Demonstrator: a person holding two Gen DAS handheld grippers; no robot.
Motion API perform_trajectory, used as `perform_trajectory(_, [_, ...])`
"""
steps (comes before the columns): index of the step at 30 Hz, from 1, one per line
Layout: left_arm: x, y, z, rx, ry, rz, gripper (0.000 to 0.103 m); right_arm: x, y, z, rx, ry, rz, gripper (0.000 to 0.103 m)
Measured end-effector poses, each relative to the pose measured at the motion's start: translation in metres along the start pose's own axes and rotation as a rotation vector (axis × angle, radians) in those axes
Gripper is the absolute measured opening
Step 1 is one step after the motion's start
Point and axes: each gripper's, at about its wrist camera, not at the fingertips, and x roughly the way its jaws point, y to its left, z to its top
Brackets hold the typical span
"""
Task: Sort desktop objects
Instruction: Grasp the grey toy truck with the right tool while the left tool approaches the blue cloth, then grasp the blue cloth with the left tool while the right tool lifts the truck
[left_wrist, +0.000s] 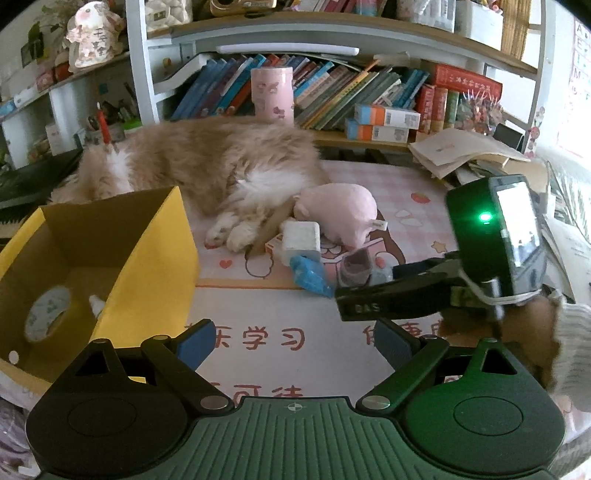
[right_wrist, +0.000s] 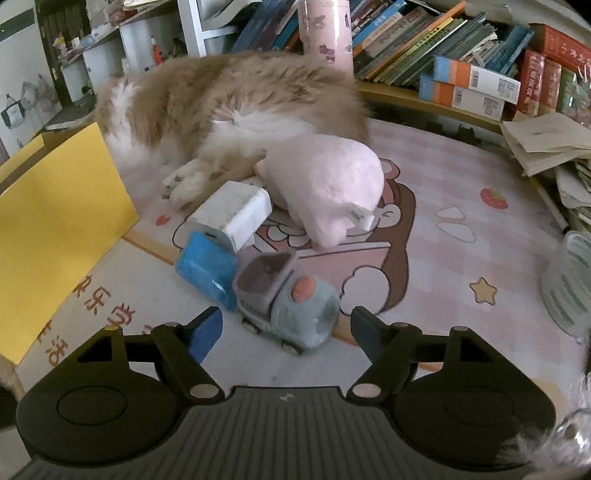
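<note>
On the pink cartoon desk mat lies a cluster: a blue-grey plush toy train (right_wrist: 291, 295), a blue packet (right_wrist: 205, 271), a white charger block (right_wrist: 232, 214) and a pink plush (right_wrist: 328, 184). My right gripper (right_wrist: 286, 328) is open, its blue pads either side of the train's near end without touching it. In the left wrist view that right gripper (left_wrist: 365, 291) reaches in from the right toward the train (left_wrist: 364, 267). My left gripper (left_wrist: 295, 341) hangs open over bare mat, holding nothing. A yellow cardboard box (left_wrist: 147, 258) at the left holds a tape roll (left_wrist: 48, 314).
A fluffy ginger-and-white cat (left_wrist: 207, 162) lies across the back of the desk, paws touching the cluster. Behind it stand a pink canister (left_wrist: 272, 94) and a shelf of books. Stacked papers (left_wrist: 465, 151) fill the right edge. A person's sleeve (left_wrist: 576, 350) shows at right.
</note>
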Motion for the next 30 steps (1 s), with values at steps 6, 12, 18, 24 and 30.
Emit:
perform_trajectory(6, [0.003, -0.003, 0.003, 0.008, -0.002, -0.011, 0.094, 0.001, -0.003, 0.0, 0.006, -0.009, -0.005, 0.059])
perform_trajectory(12, [0.015, -0.006, 0.007, 0.019, 0.001, -0.043, 0.094, -0.022, -0.014, -0.003, 0.032, -0.073, -0.037, 0.059])
perform_trajectory(18, [0.05, -0.005, 0.012, -0.04, 0.014, -0.057, 0.092, -0.047, -0.034, -0.015, 0.088, -0.105, -0.134, 0.059])
perform_trajectory(24, [0.096, -0.019, 0.02, 0.071, 0.015, -0.021, 0.085, -0.081, -0.048, -0.036, 0.155, -0.11, -0.185, 0.059])
perform_trajectory(30, [0.132, -0.013, 0.03, -0.006, 0.052, -0.013, 0.067, -0.106, -0.042, -0.055, 0.187, -0.107, -0.193, 0.059])
